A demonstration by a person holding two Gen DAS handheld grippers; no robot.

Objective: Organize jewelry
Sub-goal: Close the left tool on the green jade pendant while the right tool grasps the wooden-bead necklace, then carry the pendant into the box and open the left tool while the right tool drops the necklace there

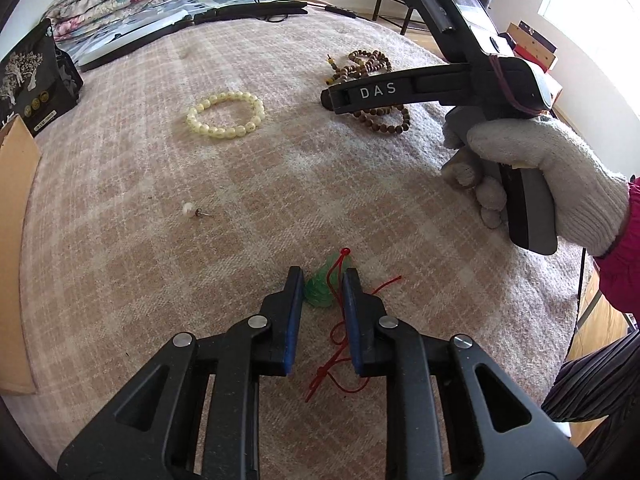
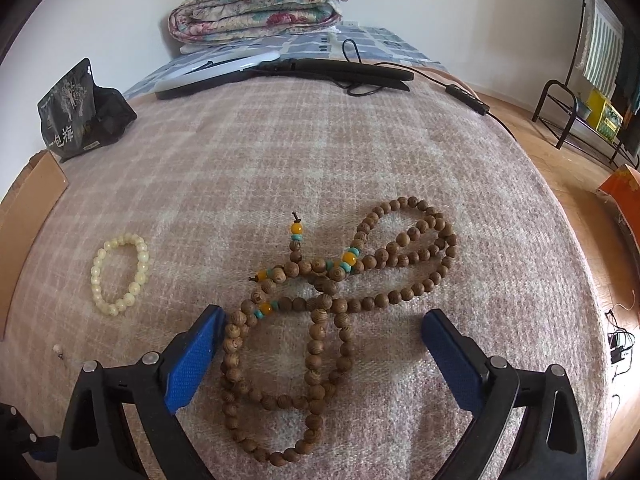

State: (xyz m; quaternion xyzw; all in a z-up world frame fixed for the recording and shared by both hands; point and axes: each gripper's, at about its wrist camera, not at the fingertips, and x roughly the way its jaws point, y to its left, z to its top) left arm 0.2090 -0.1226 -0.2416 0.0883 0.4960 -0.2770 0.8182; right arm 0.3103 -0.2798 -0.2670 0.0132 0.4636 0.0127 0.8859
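Note:
A green jade pendant [image 1: 320, 285] on a red cord [image 1: 340, 344] lies on the blanket between the fingers of my left gripper [image 1: 323, 274], which is open around it with a narrow gap. My right gripper [image 2: 322, 316] is wide open, straddling a long wooden bead necklace [image 2: 320, 304] with yellow and turquoise beads; the necklace also shows in the left wrist view [image 1: 370, 68]. A cream bead bracelet [image 1: 226, 115] lies to the left, also seen in the right wrist view [image 2: 120, 272]. A pearl stud earring [image 1: 190, 211] lies nearer the left edge.
The pink plaid blanket [image 1: 160, 280] covers the bed. A black snack bag [image 2: 76, 112] and a cardboard piece [image 1: 16, 240] sit at the left. A folded quilt [image 2: 256, 4], black cables and a flat device [image 2: 340, 68] lie at the far end. Wooden floor is to the right.

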